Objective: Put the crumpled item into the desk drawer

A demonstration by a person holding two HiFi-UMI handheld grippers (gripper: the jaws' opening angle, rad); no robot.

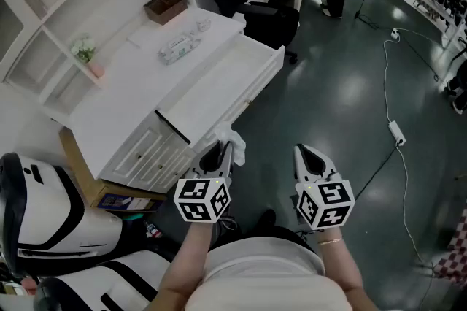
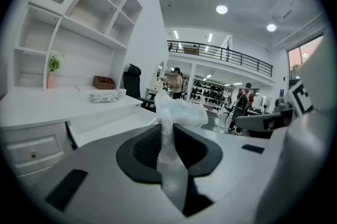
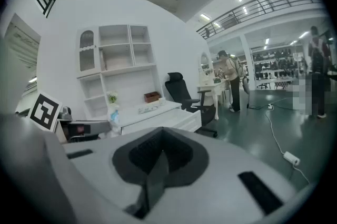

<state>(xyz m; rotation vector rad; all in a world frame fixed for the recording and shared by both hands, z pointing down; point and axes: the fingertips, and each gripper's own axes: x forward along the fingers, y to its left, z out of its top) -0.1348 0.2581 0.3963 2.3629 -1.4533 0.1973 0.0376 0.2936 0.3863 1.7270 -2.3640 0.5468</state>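
Note:
A crumpled, whitish clear plastic item [image 1: 233,139] [image 2: 177,112] sticks out of my left gripper [image 1: 220,150] [image 2: 167,140], whose jaws are shut on it. That gripper hovers just off the front corner of the open white desk drawer [image 1: 219,87] [image 2: 113,124], which looks empty inside. My right gripper [image 1: 306,153] [image 3: 160,159] hangs beside it over the dark floor, jaws shut with nothing between them. In the right gripper view the drawer [image 3: 169,119] lies ahead, and the crumpled item [image 3: 113,114] shows at the left.
On the white desk [image 1: 131,87] lie a tissue pack [image 1: 179,48], a brown box [image 1: 165,6] and a small plant [image 1: 84,50]. A black office chair [image 1: 255,14] stands past the drawer. A cable with a power strip [image 1: 396,131] runs over the floor. A cardboard box [image 1: 87,182] sits beside the desk.

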